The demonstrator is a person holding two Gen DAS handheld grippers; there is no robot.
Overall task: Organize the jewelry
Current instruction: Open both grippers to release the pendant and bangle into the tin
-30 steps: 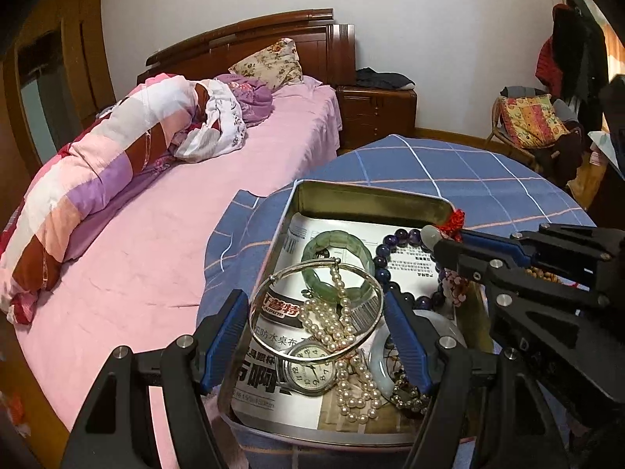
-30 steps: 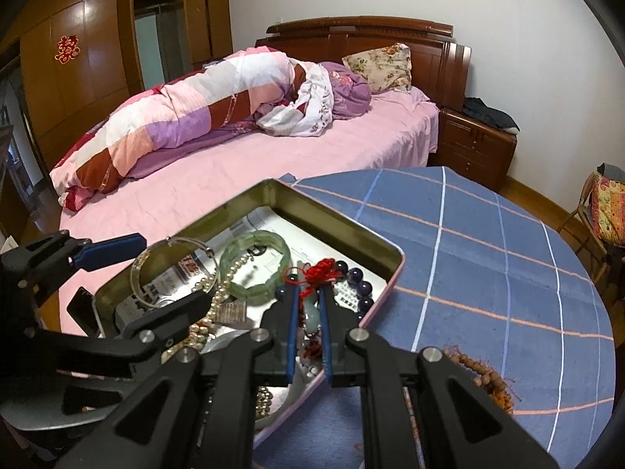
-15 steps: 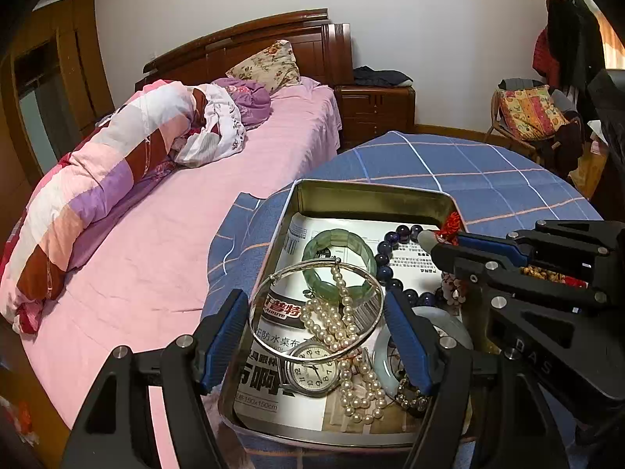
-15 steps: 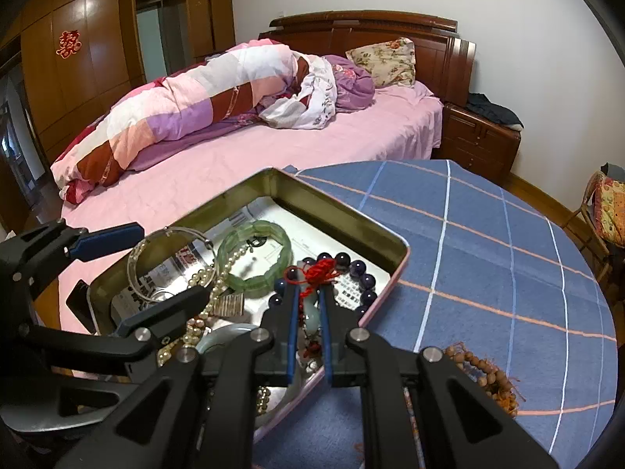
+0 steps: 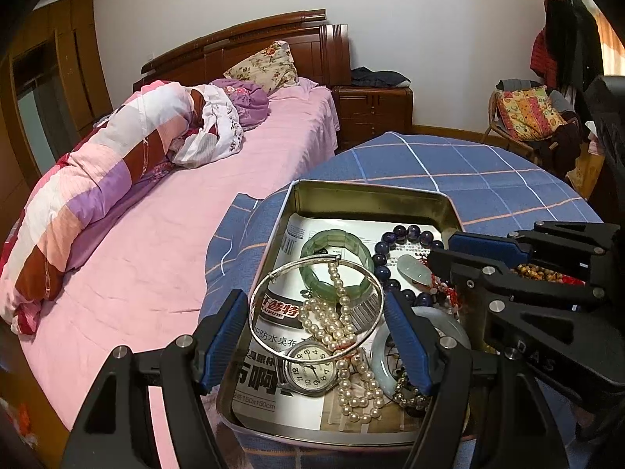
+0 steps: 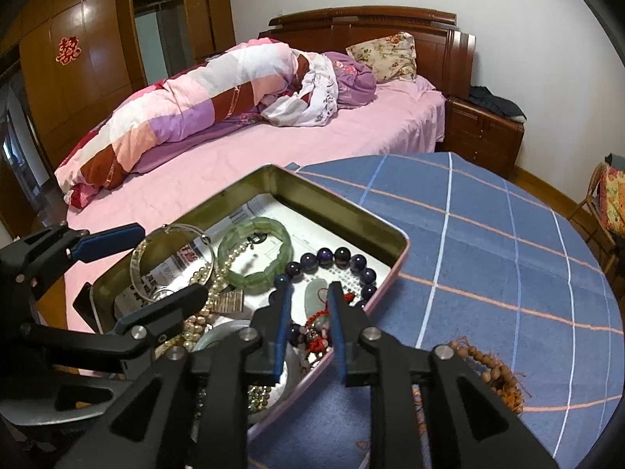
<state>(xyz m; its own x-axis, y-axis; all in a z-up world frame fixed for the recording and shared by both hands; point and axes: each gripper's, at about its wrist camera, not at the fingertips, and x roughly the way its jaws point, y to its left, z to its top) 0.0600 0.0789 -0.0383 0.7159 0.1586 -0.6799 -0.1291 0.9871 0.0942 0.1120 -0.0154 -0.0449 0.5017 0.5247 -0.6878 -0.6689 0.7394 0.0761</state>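
Down in the lower middle of the left wrist view, the left hand-held gripper (image 5: 316,336) stands wide, its blue pads at either side of a thin, shiny silver bangle (image 5: 315,308); the pads look to touch the ring's rim, though I cannot tell how firmly. The bangle sits above a rectangular metal tin (image 5: 371,195) with rounded corners, lined with printed newspaper, on a round tabletop (image 5: 468,164) under a blue checked cloth. Beneath the ring lie a rope of small pearls (image 5: 343,344), a round-faced wristwatch (image 5: 310,367) and a chunky translucent green bracelet (image 5: 336,258). Glossy dark purple beads (image 5: 414,232) curve along the tin's right side, beside a pale teardrop pendant (image 5: 412,269) on red cord. The right hand-held gripper (image 5: 445,250) reaches in from the right edge.

Seen from the right wrist view, the right hand-held gripper (image 6: 308,301) at lower centre is opening, its narrow blue pads a little apart and pressing on nothing; the pendant (image 6: 316,293) and its red knotted cord (image 6: 318,336) lie in the tin (image 6: 343,211) between and below them. The purple beads (image 6: 343,254) arc just beyond the tips. At the lower right, brown wooden beads (image 6: 496,371) rest on the cloth outside the tin. The left hand-held gripper (image 6: 156,269) comes in from the left with the bangle (image 6: 172,262) between its fingers. A pink bed (image 6: 351,136) fills the upper frame.
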